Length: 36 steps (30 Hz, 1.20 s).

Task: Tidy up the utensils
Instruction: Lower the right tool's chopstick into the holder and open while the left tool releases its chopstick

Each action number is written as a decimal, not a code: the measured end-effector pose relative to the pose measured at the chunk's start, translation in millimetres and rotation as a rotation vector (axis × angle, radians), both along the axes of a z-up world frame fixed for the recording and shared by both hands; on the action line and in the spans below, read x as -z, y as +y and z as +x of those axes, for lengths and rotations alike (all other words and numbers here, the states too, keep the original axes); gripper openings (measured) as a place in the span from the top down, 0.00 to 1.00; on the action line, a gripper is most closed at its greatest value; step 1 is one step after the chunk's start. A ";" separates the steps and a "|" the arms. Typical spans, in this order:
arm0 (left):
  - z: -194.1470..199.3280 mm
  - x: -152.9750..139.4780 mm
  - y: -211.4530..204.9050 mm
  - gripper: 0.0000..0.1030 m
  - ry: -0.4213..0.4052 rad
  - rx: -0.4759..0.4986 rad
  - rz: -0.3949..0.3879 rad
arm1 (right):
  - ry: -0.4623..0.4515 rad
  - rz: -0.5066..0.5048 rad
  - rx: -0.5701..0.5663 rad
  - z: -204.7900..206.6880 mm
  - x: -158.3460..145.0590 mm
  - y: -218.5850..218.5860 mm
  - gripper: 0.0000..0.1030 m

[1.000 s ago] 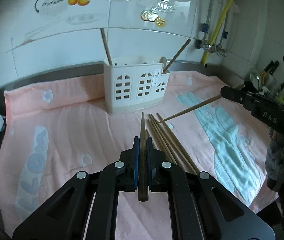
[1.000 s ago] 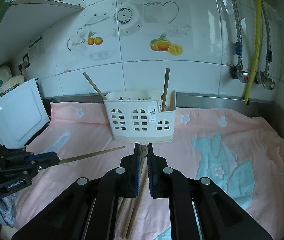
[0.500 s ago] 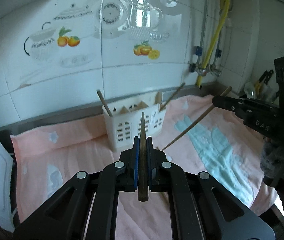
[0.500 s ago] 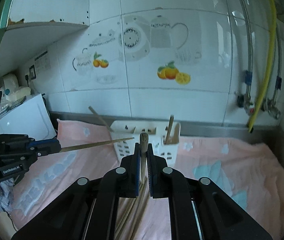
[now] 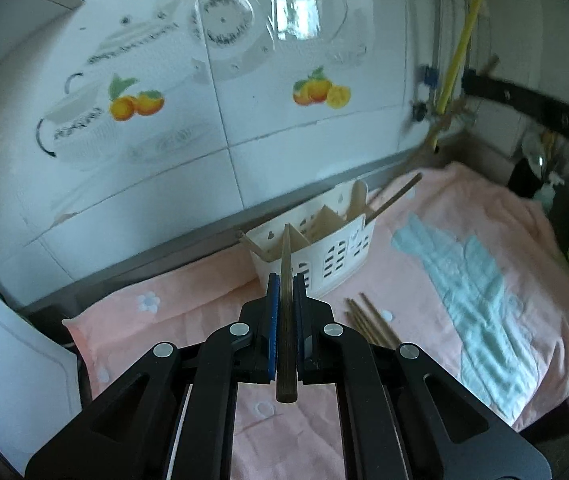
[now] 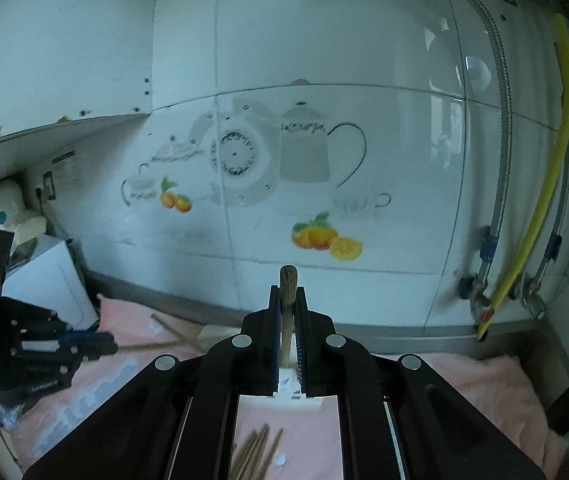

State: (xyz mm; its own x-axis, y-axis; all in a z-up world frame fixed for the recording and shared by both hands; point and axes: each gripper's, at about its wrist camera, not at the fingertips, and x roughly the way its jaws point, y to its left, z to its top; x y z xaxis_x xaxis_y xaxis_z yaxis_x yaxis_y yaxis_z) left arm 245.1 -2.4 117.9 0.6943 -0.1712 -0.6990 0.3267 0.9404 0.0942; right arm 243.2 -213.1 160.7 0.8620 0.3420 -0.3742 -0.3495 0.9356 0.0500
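- Step in hand, as I judge it: carrying picked-up chopsticks to the white holder [image 5: 316, 240], with neither one dropped in yet
- The left gripper [image 5: 285, 300] has its jaws together, clamped on a dark chopstick [image 5: 285, 292] that runs straight out between the blue pads, its thin tip lying over the holder's near wall in the left wrist view
- The right gripper [image 6: 286, 316] is likewise clamped tight on a paler chopstick [image 6: 287, 292], whose blunt, worn butt end pokes up past the fingertips; the holder sits mostly hidden below those jaws, only a white strip of it showing
- The next move calls for lining each stick above a compartment, tipping it steeper and lowering the end inside before the jaws part; a thin tip could catch on a divider or on the sticks already leaning there
- The holder is hard white plastic, boxy, with arched cut-out windows and partitions; a few wooden sticks and a flat pale utensil lean in it towards its right end
- Just in front of the holder lies a loose bundle of chopsticks [image 5: 368, 320], slim, round and brown, fanned slightly
- Under the holder is a pink towel [image 5: 484, 208], soft and rumpled, with pale blue shapes and small white flowers
- Behind the holder stands a glossy tiled wall [image 5: 284, 152] printed with teapots and oranges
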 end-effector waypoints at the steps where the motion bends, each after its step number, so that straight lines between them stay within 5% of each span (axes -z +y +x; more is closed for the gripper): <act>1: 4.3 0.1 -1.8 0.95 0.015 0.004 0.017 | 0.007 -0.006 0.007 7.5 -0.3 1.4 0.94; 11: 46.4 5.5 -8.8 0.95 0.127 -0.001 0.064 | 0.088 -0.081 0.055 59.8 21.5 17.5 0.94; 26: 71.6 15.7 -8.0 0.93 0.164 -0.027 -0.021 | 0.172 -0.118 0.077 87.4 45.4 21.9 0.94; 28: 71.0 13.1 -8.2 0.88 0.158 -0.022 -0.035 | 0.179 -0.121 0.081 90.0 47.7 22.0 0.94; 30: 69.6 9.8 -8.7 0.72 0.142 -0.025 -0.038 | 0.183 -0.114 0.083 91.6 48.6 20.1 0.94; 36: 59.4 -5.0 -3.7 0.65 0.083 -0.024 -0.082 | 0.137 -0.113 0.088 77.9 39.0 16.2 0.90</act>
